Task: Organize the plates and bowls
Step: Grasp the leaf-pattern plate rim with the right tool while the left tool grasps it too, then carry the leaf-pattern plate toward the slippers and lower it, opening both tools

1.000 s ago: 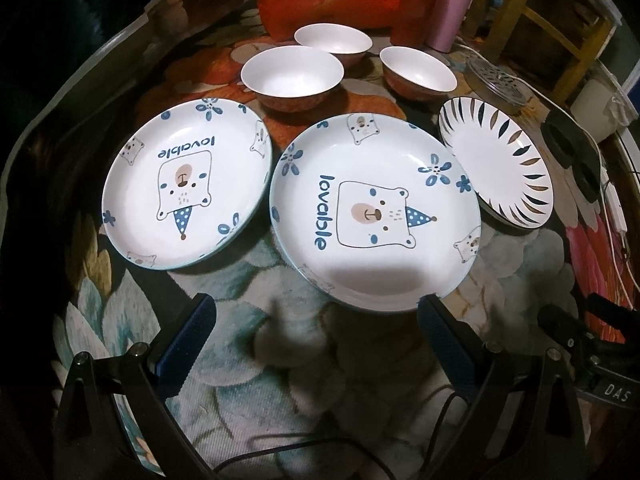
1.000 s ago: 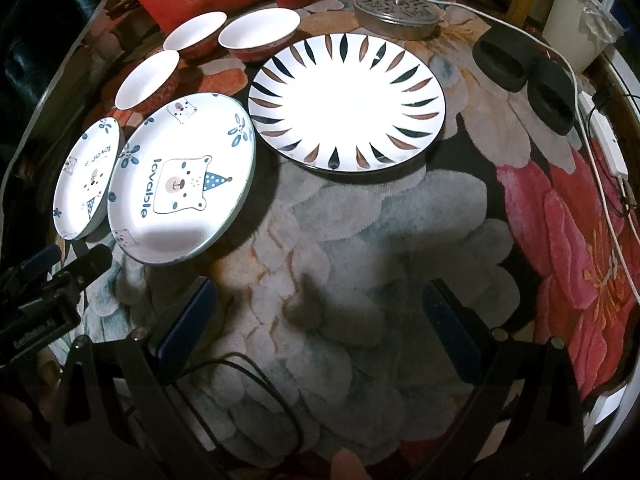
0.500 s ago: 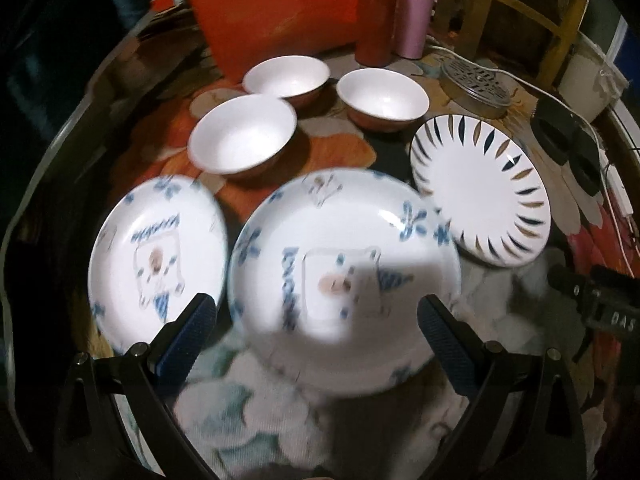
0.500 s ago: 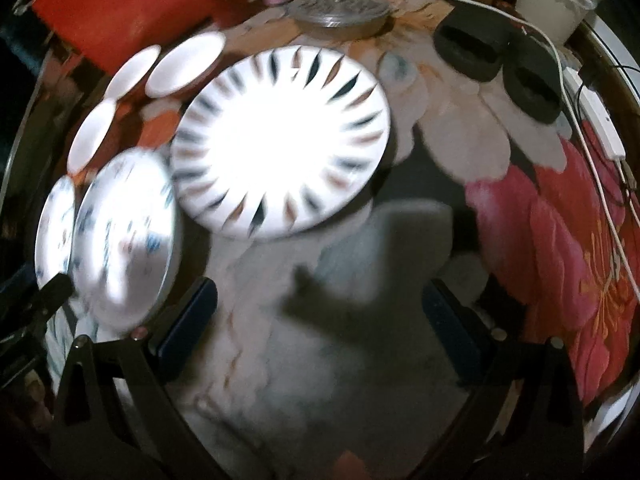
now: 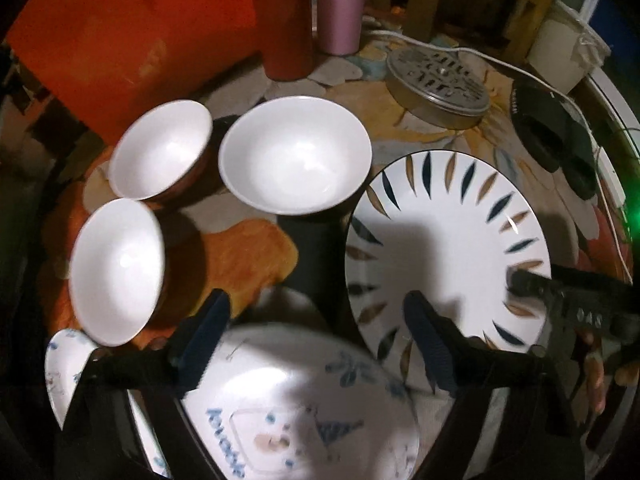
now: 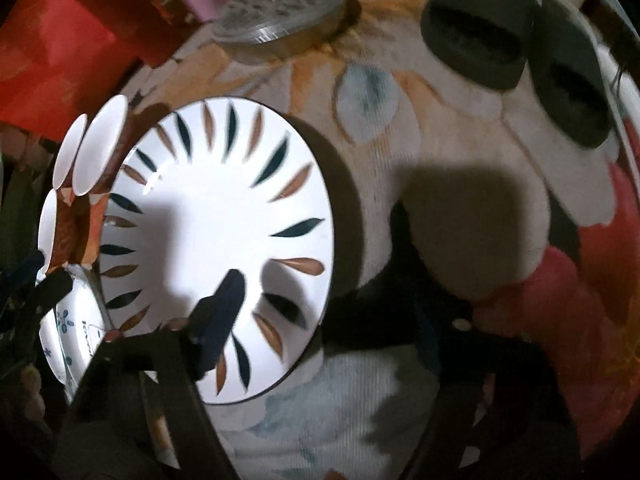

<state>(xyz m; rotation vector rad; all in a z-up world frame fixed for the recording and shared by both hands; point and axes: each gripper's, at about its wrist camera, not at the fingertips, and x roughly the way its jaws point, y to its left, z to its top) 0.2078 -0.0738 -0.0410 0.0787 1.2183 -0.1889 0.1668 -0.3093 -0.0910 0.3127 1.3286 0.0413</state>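
Three white bowls (image 5: 294, 154) (image 5: 160, 148) (image 5: 116, 270) stand on the floral cloth in the left wrist view. A leaf-pattern plate (image 5: 448, 248) lies to their right; it also shows in the right wrist view (image 6: 216, 248). My left gripper (image 5: 316, 316) is open above the far rim of the big bear plate (image 5: 304, 408). A second bear plate (image 5: 60, 372) peeks in at the lower left. My right gripper (image 6: 328, 308) is open; its left finger hangs over the leaf plate's near part, its right finger beside the rim over the cloth.
A red box (image 5: 132, 36), a red cylinder (image 5: 286, 20) and a pink bottle (image 5: 340, 4) stand behind the bowls. A round metal strainer lid (image 5: 438, 88), dark slippers (image 6: 480, 36) and a white cable (image 5: 440, 46) lie at the back right.
Both grippers have moved forward and lower. The left now hangs over the big bear plate's far rim near the bowls; the right has come over the leaf plate's near edge.
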